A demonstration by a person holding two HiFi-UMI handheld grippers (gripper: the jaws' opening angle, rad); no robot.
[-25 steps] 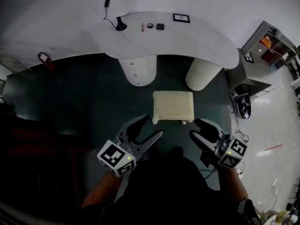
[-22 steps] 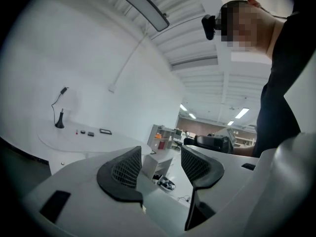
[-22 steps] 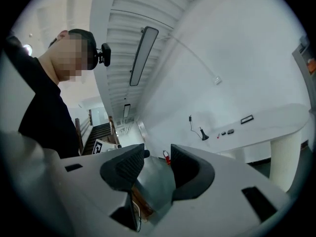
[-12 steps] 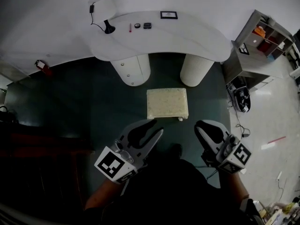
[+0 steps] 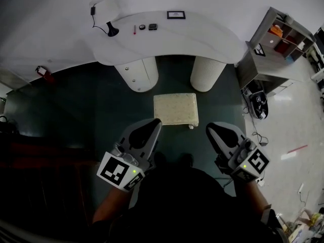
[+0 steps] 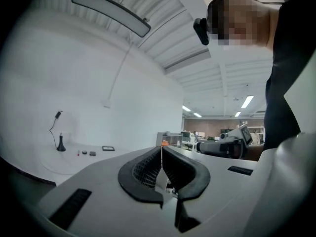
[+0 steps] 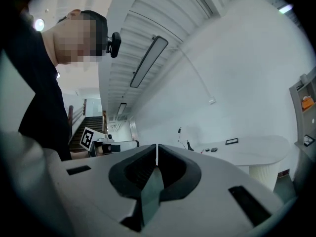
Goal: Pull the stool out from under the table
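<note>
Stool [image 5: 175, 109] is seen on the dark floor [image 5: 76, 105], clear of the counter [image 5: 202, 34], just at 6 o'clock of its two pedestals [image 5: 137, 74]. Pull-out is judged done or nearly so.

Left gripper [image 5: 154, 123] is held at 7 o'clock of the stool, right gripper [image 5: 212, 129] at 5 o'clock. Neither is touching it. Fingers [image 6: 139, 171] of both have just been closed fully, pads together, nothing between them.

Handling, as judged:
- Small padded seat, probably light, expected to slide easily on the smooth floor.
- Top likely soft, so a pinch there would sink in. Frame under it expected stiff.
- Best hold is the 6 o'clock edge of the seat, one gripper near each corner, so yaw is kept down.
- A small foot [image 5: 191, 126] is visible at the near right corner. Tipping is possible if pulled from high up.
</note>
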